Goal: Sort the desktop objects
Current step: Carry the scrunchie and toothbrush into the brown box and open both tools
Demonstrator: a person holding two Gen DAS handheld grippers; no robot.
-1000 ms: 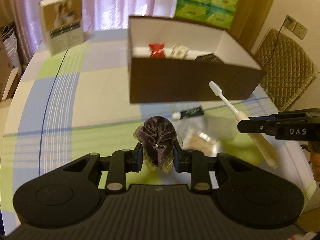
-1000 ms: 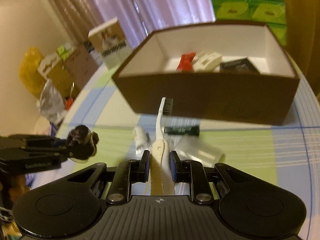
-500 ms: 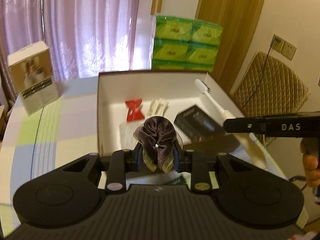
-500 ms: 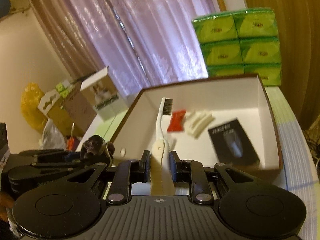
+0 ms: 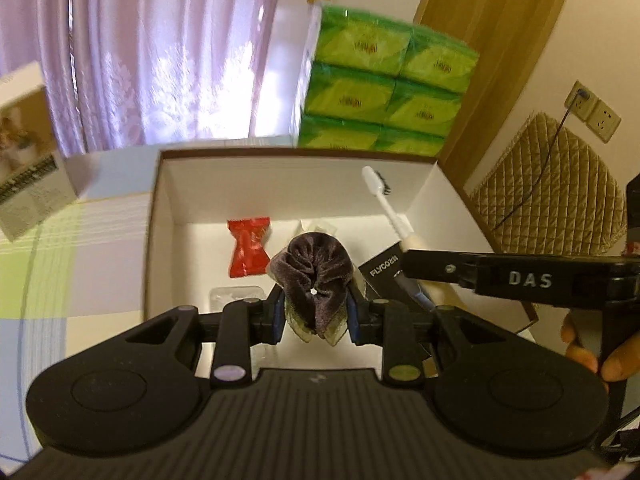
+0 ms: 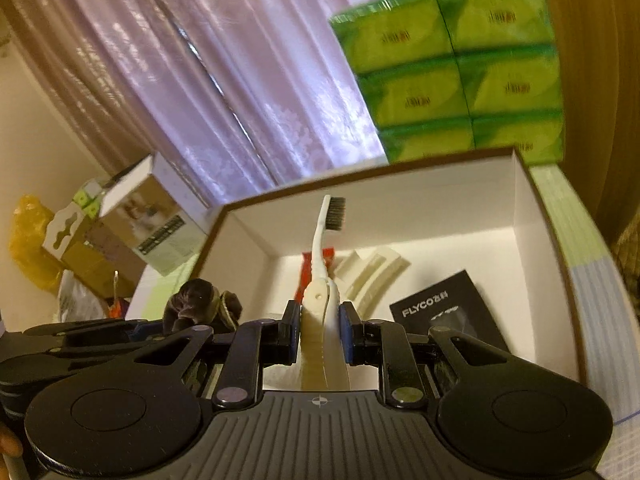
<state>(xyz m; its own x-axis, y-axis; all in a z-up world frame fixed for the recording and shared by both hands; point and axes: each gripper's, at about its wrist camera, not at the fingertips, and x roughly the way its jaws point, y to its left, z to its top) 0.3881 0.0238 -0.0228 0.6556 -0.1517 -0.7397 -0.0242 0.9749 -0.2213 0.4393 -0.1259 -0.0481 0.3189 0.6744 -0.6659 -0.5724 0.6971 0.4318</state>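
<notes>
Two handheld grippers hang over an open cardboard box [image 5: 160, 216], brown outside and white inside, which stands on a desk [image 5: 48, 280] covered by a pale checked cloth.

The left gripper [image 5: 316, 312] is closed on a dark brown velvet scrunchie [image 5: 314, 270]. The scrunchie bulges up between the two fingers, above the near part of the box interior. In the right wrist view the same scrunchie [image 6: 200, 300] shows at the left, just outside the box's left wall.

The right gripper [image 6: 320, 330] is clamped around the cream handle of a toothbrush [image 6: 322, 264]. The white neck points forward and up, and the dark bristled head sits in front of the box's far wall. In the left wrist view this gripper [image 5: 416, 268] reaches in from the right, with the toothbrush [image 5: 384, 204] slanting up and left over the box. A hand [image 5: 588, 348] grips its handle at the right edge.

On the box floor lie a red wrapped packet [image 5: 250, 246], a cream ribbed plastic piece [image 6: 372, 276], a black booklet printed FLYCO [image 6: 448, 312] and a clear plastic case [image 5: 236, 296] near the front wall.

Behind the box stands a stack of green tissue packs [image 5: 380, 88]. Lilac curtains [image 5: 140, 52] hang at the back. A tan printed carton [image 5: 28, 156] stands on the desk at left. A quilted beige cushion [image 5: 552, 184] leans against the wall at right, below a wall socket [image 5: 596, 112].
</notes>
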